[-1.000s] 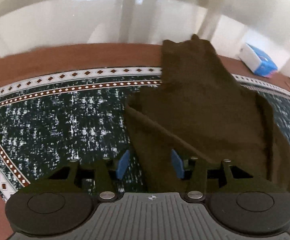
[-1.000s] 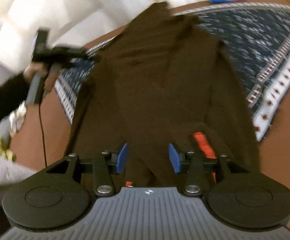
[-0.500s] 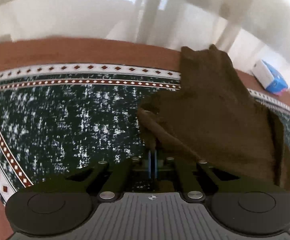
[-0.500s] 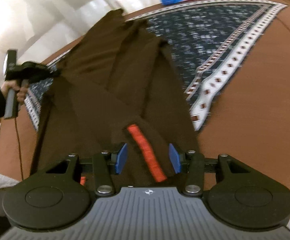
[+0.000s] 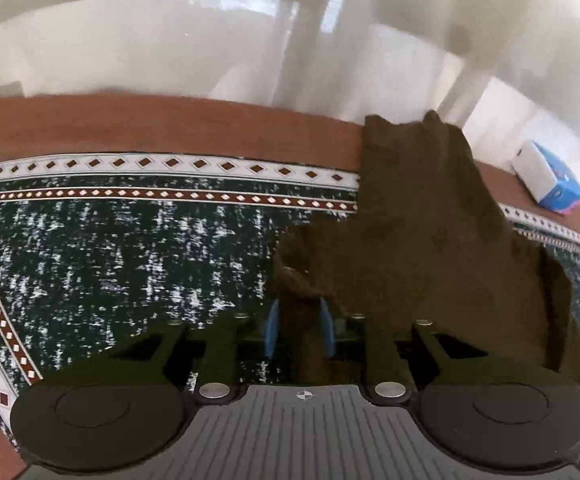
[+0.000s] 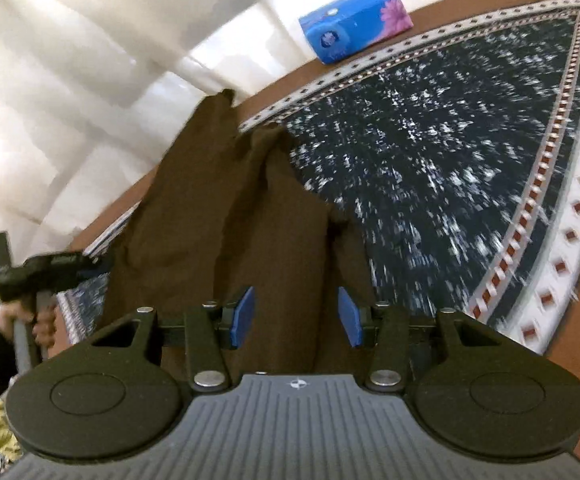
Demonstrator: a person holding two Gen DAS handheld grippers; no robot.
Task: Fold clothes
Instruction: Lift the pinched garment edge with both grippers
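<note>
Between left tongs (image 5: 299, 327): brown garment (image 5: 422, 240).

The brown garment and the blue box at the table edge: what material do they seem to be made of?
The brown garment: soft matte fabric, probably a fine knit; it drapes in limp folds without shine. The blue box: likely printed cardboard or a plastic-wrapped tissue pack; it has flat faces, sharp edges, a slight gloss and a flower print.

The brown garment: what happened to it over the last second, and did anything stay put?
The left gripper closed on the brown garment's near edge half a second ago; its pads now stand slightly apart with bunched cloth between them. The right gripper stayed open above the cloth, and an orange strip seen there earlier is now out of sight. The patterned cloth and the blue tissue box did not move.
</note>
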